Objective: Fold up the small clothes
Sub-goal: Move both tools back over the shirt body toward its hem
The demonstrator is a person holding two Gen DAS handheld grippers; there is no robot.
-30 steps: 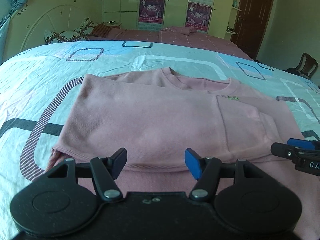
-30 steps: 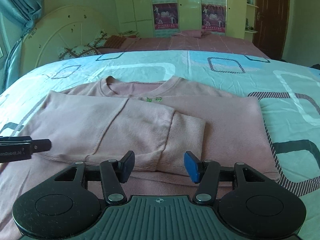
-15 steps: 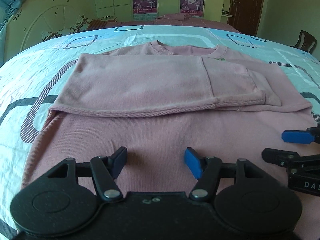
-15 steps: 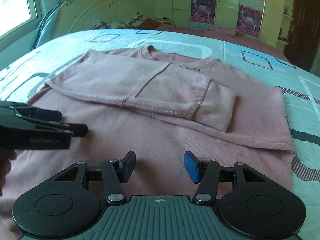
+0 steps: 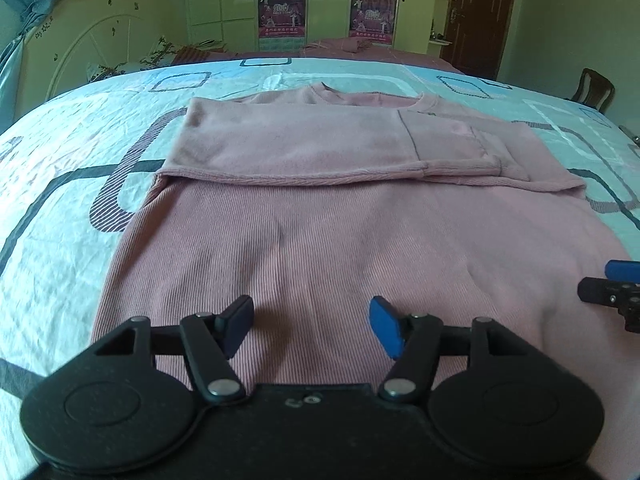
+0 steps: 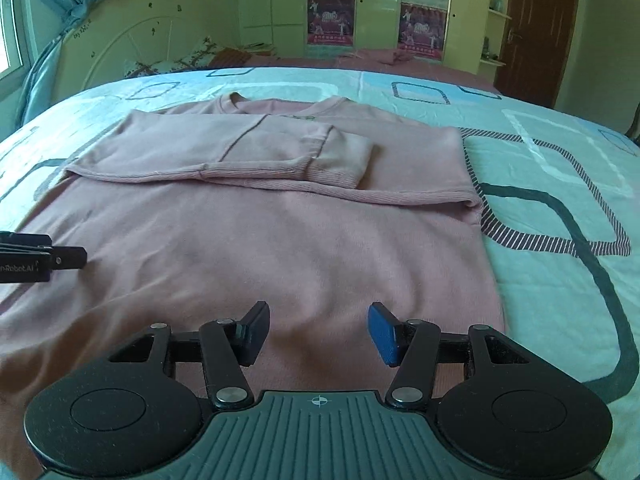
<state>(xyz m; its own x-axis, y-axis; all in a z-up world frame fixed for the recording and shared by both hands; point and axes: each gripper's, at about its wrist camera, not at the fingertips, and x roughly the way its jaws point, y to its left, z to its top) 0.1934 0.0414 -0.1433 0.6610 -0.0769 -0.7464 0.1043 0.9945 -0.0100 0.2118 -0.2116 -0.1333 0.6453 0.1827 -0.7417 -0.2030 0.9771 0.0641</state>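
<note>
While both cameras looked down along their fingers, the pink sweater (image 5: 320,248) lay flat on the bed (image 5: 60,208), filling the middle of each frame. Neckline sat toward the top of frame, hem toward the bottom. Both sleeves were folded across the chest as a horizontal band in the upper half (one cuff (image 6: 348,156) overlapped the other sleeve, right of centre in the right wrist view).

Left tool (image 5: 312,330): jaws apart, nothing between them, pads over the lower body of the sweater at bottom centre of frame. Whether the pads touched the fabric, I couldn't tell. The black fingertip sat on the left, the blue one on the right.

Right tool (image 6: 318,332): same story, jaws apart with only bare knit showing in the gap, bottom centre of its own frame. No grip on anything.

Each tool showed in the other's view: right tool at the right edge of the left wrist frame (image 5: 612,288), left tool at the left edge of the right wrist frame (image 6: 40,258), both low over the sweater.

Bedsheet was light blue with dark rounded-rectangle outlines and striped bands. Sweater's left edge ran beside a striped band in the left view; its right edge lay just beside another in the right view.

Background, top of frame: white arched headboard (image 6: 132,36) upper left, blue curtain (image 6: 60,4) at the far upper left, wardrobe with posters (image 6: 332,20) top centre, dark brown door (image 6: 536,28) upper right, a chair (image 5: 592,90) at the right edge of the left view.
</note>
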